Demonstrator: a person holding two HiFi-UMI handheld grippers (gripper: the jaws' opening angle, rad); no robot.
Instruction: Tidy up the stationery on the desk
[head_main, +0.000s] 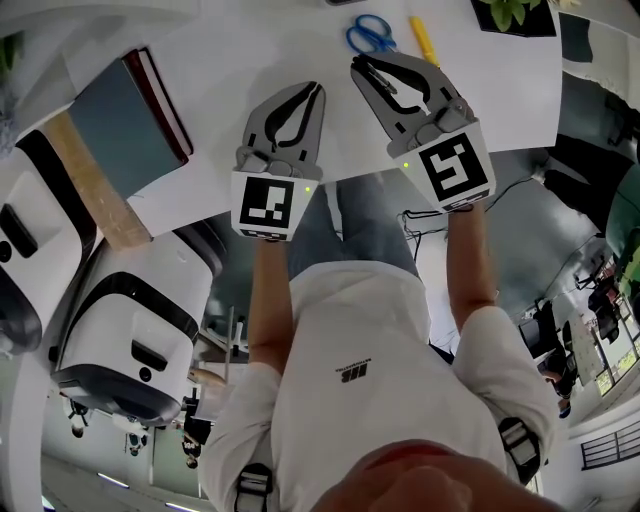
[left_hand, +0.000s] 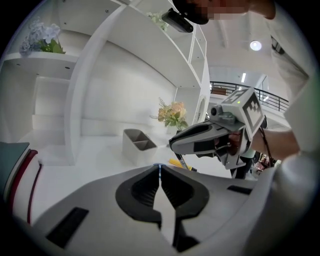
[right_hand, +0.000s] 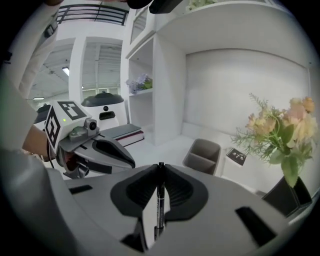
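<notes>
We wear a white short-sleeved T-shirt (head_main: 350, 410) with a small dark logo (head_main: 354, 374) on the chest, blue jeans (head_main: 350, 225), and dark buckled straps (head_main: 255, 487) at both shoulders. The left gripper (head_main: 318, 90) and right gripper (head_main: 356, 66) share one build: grey shells, black inner pads and tapered jaws. Each carries a white marker cube (head_main: 268, 203) with black squares, and a green indicator light (head_main: 405, 165) beside it.

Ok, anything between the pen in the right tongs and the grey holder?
Nothing visible: only bare white desk lies between the pen and the grey holder; the left tongs sit off to the side.
</notes>
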